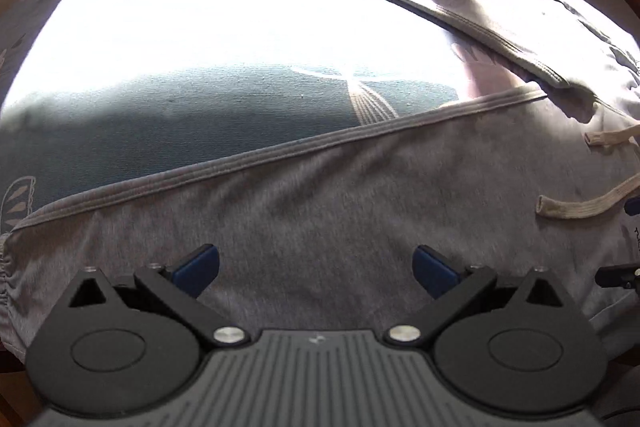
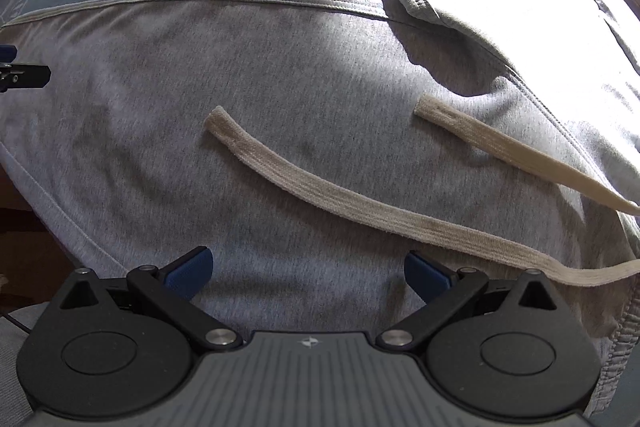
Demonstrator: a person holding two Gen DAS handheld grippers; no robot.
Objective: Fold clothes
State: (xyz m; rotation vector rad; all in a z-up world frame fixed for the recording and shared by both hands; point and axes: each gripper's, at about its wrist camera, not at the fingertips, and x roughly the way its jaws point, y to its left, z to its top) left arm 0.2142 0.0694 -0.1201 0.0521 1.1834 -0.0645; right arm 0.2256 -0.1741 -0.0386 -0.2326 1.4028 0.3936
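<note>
My left tongs [image 1: 316, 269] spread wide, empty, over grey shorts [image 1: 320, 195]. My right tongs [image 2: 308, 273] spread too, empty, above same cloth. Two cream drawstrings [image 2: 360, 203] lie loose just ahead of right tongs. Shorts spread flat on blue patterned bed [image 1: 200, 115]; far part in sun glare.

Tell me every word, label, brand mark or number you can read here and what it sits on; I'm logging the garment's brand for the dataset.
No text can be read in either view.
Gripper body: a small pale star-like emblem, no letters.
Grey garment: faint dark marks at the right edge of the left wrist view, too blurred and cut off to read.
Drawstrings: plain, no print.
Bedsheet: leaf patterns only.
</note>
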